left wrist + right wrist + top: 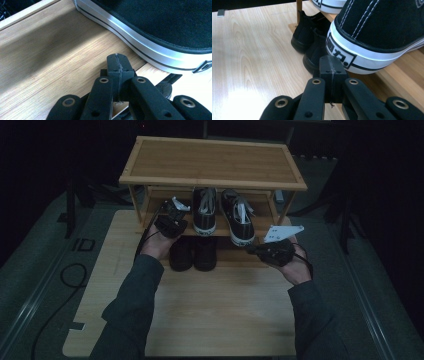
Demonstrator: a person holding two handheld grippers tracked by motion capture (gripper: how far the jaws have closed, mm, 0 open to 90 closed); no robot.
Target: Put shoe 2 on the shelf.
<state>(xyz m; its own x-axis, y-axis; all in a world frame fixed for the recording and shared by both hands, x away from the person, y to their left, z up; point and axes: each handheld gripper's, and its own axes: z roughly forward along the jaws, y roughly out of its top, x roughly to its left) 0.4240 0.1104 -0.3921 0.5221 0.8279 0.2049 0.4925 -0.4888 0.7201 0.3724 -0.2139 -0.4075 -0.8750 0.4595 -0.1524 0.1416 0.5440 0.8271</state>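
A pair of black canvas sneakers with white soles stands on the middle shelf of a wooden shoe rack [212,162]: the left sneaker [205,210] and the right sneaker [239,217]. My left gripper [171,220] is shut and empty, over the shelf just left of the left sneaker [162,20]; its tips [117,58] hover above the shelf board [50,50]. My right gripper [252,249] is shut and empty, its tips [331,61] close to the heel of the right sneaker [382,27], which overhangs the shelf's front edge.
A pair of plain black shoes [192,252] sits below the shelf, also seen as black shoes [308,35] beyond my right jaws. The rack stands on a light wooden board [220,305]. Dark floor and a black cable [70,275] lie to the left.
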